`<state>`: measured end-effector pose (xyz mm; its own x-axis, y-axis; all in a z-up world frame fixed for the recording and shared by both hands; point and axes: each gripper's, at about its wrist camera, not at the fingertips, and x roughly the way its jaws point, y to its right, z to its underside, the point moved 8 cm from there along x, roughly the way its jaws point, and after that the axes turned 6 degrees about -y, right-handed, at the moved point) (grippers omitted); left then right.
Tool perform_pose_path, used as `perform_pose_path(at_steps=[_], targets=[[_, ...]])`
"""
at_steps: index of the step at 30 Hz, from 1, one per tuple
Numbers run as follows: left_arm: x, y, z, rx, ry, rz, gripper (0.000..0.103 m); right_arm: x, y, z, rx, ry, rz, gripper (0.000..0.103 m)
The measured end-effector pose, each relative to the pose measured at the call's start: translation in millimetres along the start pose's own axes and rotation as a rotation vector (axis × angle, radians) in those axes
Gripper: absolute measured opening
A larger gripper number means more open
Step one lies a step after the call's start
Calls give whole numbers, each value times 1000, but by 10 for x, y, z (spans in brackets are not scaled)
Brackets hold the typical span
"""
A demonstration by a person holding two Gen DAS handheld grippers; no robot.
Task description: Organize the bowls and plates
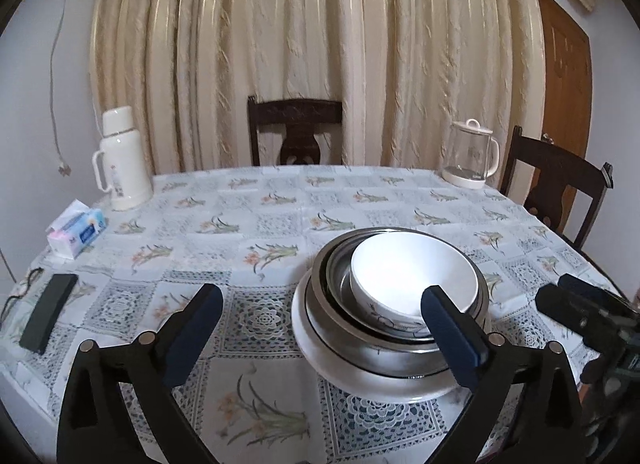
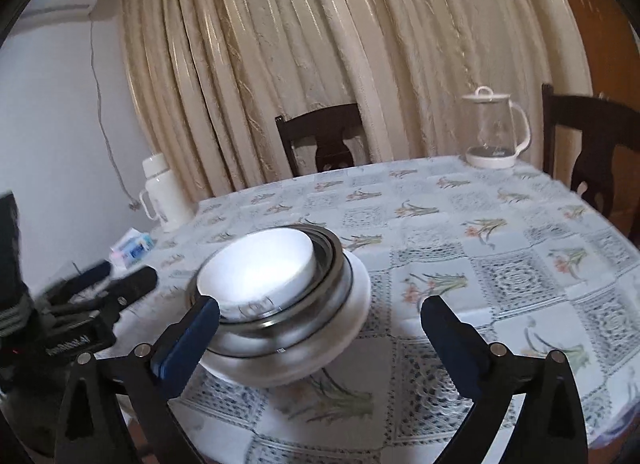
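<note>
A white bowl (image 1: 412,276) is nested in steel bowls (image 1: 340,284) on a white plate (image 1: 320,352), stacked on the bench (image 1: 260,204). The left gripper (image 1: 322,304) and right gripper (image 2: 320,312) are held wide apart, empty, beside the stack

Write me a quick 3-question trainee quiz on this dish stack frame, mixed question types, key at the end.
1. True or false: the white bowl sits directly on the tablecloth.
2. Multiple choice: what lies at the bottom of the stack? A) the steel bowls B) the white plate C) a wooden tray
3. Fill in: both the left gripper and the right gripper are ____ and hold nothing.

Key:
1. False; it is nested in the steel bowls.
2. B
3. open
</note>
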<state>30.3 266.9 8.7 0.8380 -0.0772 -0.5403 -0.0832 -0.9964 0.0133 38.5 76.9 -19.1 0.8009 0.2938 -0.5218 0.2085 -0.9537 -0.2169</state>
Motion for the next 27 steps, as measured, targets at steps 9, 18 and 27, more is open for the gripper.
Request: perform_pose_path(at_steps=[9, 18, 27], targets=[[-155, 147, 116, 125, 58, -134, 103, -1, 42, 126, -50, -13, 71, 103], [-126, 93, 215, 120, 33, -171, 103, 18, -91, 229, -107, -53, 47, 103], [-43, 52, 311, 114, 1, -182, 103, 88, -160, 327, -120, -102, 35, 103]])
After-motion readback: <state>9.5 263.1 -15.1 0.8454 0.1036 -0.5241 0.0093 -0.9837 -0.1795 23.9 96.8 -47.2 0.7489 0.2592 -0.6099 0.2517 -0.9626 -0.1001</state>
